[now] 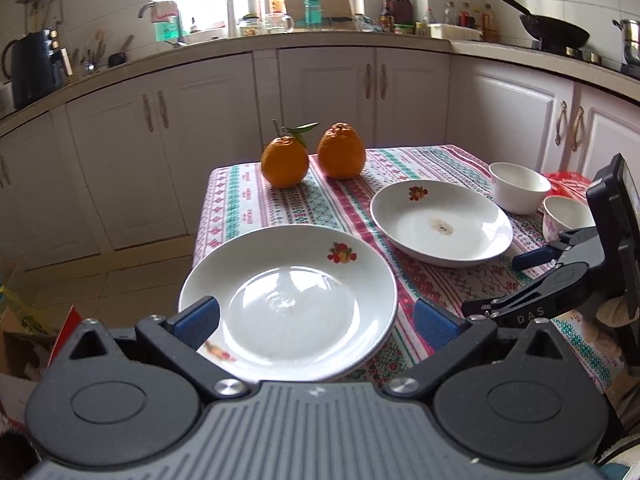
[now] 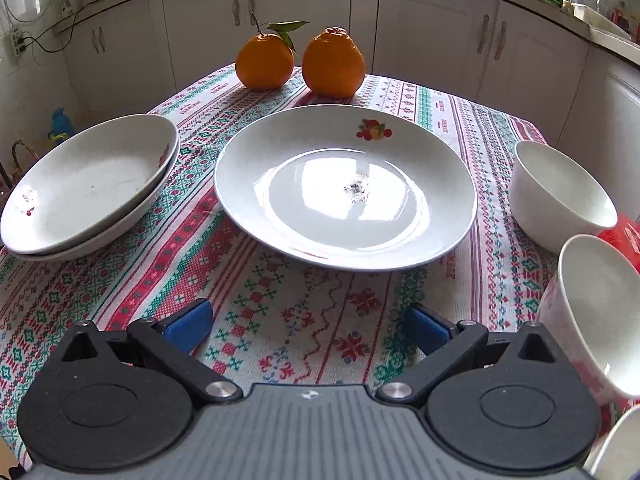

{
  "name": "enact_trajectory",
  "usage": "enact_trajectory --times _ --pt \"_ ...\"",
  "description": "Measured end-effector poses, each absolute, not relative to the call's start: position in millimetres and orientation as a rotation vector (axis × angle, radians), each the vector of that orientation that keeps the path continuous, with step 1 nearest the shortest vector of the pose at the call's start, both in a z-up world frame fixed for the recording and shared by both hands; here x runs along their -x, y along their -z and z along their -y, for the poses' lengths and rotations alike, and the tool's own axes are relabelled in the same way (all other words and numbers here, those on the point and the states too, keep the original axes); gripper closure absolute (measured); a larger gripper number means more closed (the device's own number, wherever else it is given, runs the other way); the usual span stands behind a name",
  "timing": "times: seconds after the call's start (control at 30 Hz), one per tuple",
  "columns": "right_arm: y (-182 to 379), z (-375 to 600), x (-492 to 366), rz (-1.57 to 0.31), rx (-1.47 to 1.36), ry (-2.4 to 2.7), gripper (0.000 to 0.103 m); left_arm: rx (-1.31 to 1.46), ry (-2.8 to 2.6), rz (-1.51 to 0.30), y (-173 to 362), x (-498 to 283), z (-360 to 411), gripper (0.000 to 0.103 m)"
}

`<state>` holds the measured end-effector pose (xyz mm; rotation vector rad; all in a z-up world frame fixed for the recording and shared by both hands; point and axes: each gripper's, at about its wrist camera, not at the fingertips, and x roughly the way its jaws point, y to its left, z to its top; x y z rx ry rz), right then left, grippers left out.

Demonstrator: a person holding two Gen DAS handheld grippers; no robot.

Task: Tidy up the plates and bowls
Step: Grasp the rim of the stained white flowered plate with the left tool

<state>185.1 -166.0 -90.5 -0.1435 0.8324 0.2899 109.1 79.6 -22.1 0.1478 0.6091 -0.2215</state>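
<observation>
In the left wrist view my left gripper [image 1: 316, 320] is open, its blue pads on either side of the near part of a stack of two white plates [image 1: 288, 300] at the table's left edge; contact cannot be told. The stack shows in the right wrist view [image 2: 88, 184] at the left. A single white plate [image 2: 346, 188] with a fruit motif lies mid-table, also seen in the left wrist view [image 1: 440, 224]. My right gripper [image 2: 308, 328] is open and empty, just short of this plate. Two white bowls [image 2: 560, 196] [image 2: 596, 308] stand at the right.
Two oranges [image 2: 300, 60] sit at the far edge of the patterned tablecloth [image 2: 280, 340]. A red bag [image 2: 624, 240] lies behind the bowls. The right gripper's body [image 1: 560, 276] shows at the right in the left wrist view. Kitchen cabinets [image 1: 320, 92] surround the table.
</observation>
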Motion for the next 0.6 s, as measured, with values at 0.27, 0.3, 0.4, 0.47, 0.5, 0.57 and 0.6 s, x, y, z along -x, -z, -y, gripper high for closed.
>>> enact_trajectory --times 0.27,0.3,0.4,0.47,0.5,0.57,0.6 --pt "94 176 -203 -0.812 0.116 -0.252 0.000 -0.173 0.335 -0.627 2 -157 -63 0.001" --pt "95 178 -204 -0.807 0.117 -0.259 0.000 -0.171 0.348 -0.629 0 -164 -61 0.001" --pt "96 182 -205 -0.787 0.119 -0.272 0.000 -0.159 0.396 -0.647 -3 -188 -55 0.001" --pt "97 183 -206 -0.777 0.115 -0.268 0.000 -0.161 0.419 -0.665 -4 -204 -49 0.001" --pt "97 183 -206 -0.776 0.114 -0.265 0.000 -0.169 0.437 -0.675 -3 -211 -45 0.001" --pt "97 183 -206 -0.775 0.112 -0.259 0.000 -0.200 0.465 -0.687 -2 -224 -33 0.001" --pt "97 182 -206 -0.774 0.112 -0.257 0.000 -0.220 0.478 -0.693 -1 -231 -27 0.001"
